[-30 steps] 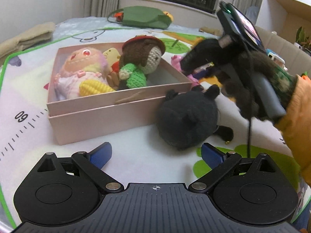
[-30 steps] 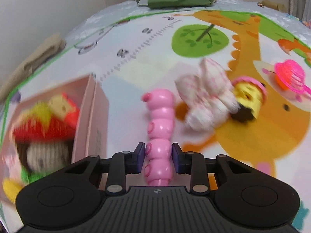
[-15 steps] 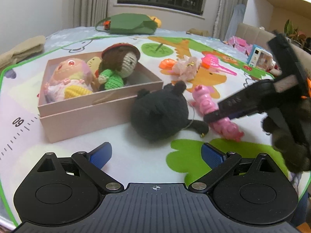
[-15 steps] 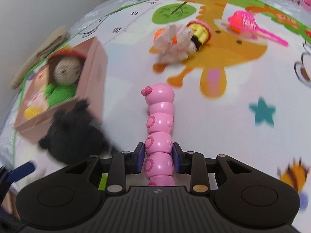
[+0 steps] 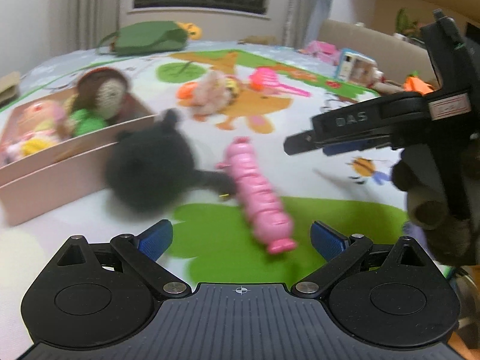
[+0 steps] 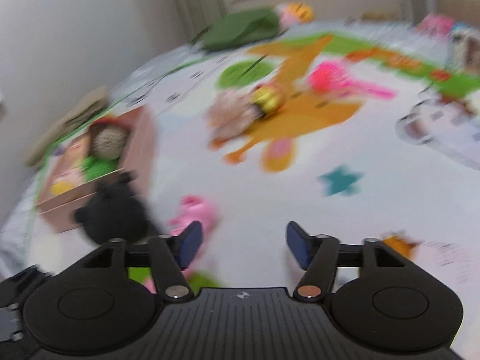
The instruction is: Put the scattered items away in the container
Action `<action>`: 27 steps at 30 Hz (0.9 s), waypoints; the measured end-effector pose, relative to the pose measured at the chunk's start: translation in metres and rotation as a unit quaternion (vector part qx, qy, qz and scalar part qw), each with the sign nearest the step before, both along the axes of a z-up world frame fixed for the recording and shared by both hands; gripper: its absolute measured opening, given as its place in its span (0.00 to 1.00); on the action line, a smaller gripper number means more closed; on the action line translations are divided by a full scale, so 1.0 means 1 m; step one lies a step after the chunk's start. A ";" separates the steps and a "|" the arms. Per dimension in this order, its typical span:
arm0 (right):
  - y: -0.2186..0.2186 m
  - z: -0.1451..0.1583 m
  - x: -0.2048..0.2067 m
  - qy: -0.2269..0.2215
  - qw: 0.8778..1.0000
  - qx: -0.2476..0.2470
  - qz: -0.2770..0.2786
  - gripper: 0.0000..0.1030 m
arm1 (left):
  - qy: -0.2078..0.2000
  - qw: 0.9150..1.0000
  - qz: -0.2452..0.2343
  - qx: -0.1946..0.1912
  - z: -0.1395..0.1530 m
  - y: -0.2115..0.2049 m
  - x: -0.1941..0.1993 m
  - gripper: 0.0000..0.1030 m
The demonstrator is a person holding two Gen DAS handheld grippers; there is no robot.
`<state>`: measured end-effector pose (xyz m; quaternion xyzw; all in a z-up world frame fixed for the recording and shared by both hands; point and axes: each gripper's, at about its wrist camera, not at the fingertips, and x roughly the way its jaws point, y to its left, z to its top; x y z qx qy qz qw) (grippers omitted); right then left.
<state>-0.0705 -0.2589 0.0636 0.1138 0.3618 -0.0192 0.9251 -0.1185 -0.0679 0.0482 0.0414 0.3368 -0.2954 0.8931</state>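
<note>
A pink caterpillar toy lies loose on the play mat, just ahead of my left gripper, which is open and holds nothing. A black plush rests against the pink box, which holds a crocheted doll and other soft toys. My right gripper hovers at the right, carried by a hand in a fuzzy dark glove. In the right wrist view the right gripper has its jaws opening with nothing between them. The caterpillar sits left of its left finger, beside the black plush.
Farther out on the mat lie a pale plush with a yellow head and a pink net toy. A green bag sits at the back, and small toys crowd the far right edge.
The right gripper has let go of the pink caterpillar, spread its jaws and drawn off to the right. The left gripper has swung right, bringing the caterpillar in front of its jaws.
</note>
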 end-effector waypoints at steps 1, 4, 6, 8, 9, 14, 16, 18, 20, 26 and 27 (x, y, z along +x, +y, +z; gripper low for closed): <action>-0.004 -0.002 -0.004 -0.005 1.000 -0.011 -0.009 0.72 | -0.002 1.000 -0.005 -0.001 -0.002 -0.007 0.000 0.98; -0.011 -0.013 -0.012 -0.007 1.000 -0.024 -0.016 0.73 | -0.014 1.000 -0.007 0.013 -0.011 -0.025 0.002 0.97; -0.014 -0.018 -0.015 -0.006 1.000 -0.025 -0.015 0.74 | -0.025 0.999 -0.005 0.029 -0.016 -0.032 0.002 0.85; -0.017 -0.021 -0.019 -0.008 1.000 -0.024 -0.015 0.76 | -0.023 0.999 -0.004 0.042 -0.020 -0.034 0.004 0.63; -0.018 -0.022 -0.020 -0.010 1.000 -0.022 -0.015 0.76 | -0.025 0.999 -0.004 0.041 -0.021 -0.033 0.003 0.62; -0.008 -0.024 -0.025 -0.015 1.000 -0.008 -0.004 0.77 | -0.033 0.999 0.003 0.039 -0.016 -0.011 -0.004 0.35; -0.001 -0.024 -0.025 -0.014 1.000 0.004 0.008 0.77 | -0.030 0.999 0.007 0.041 -0.015 0.001 -0.006 0.34; 0.010 -0.025 -0.022 -0.012 0.999 0.019 0.023 0.77 | -0.031 0.998 0.009 0.045 -0.014 0.012 -0.010 0.34; 0.022 -0.024 -0.018 -0.011 0.999 0.027 0.037 0.76 | -0.030 0.998 0.011 0.050 -0.012 0.021 -0.014 0.32; 0.046 -0.025 0.017 0.006 0.998 0.049 0.045 0.50 | -0.026 0.999 0.004 0.047 -0.010 0.036 -0.024 0.35; 0.048 -0.026 0.023 0.006 0.998 0.049 0.040 0.50 | -0.026 0.999 0.001 0.042 -0.010 0.036 -0.025 0.37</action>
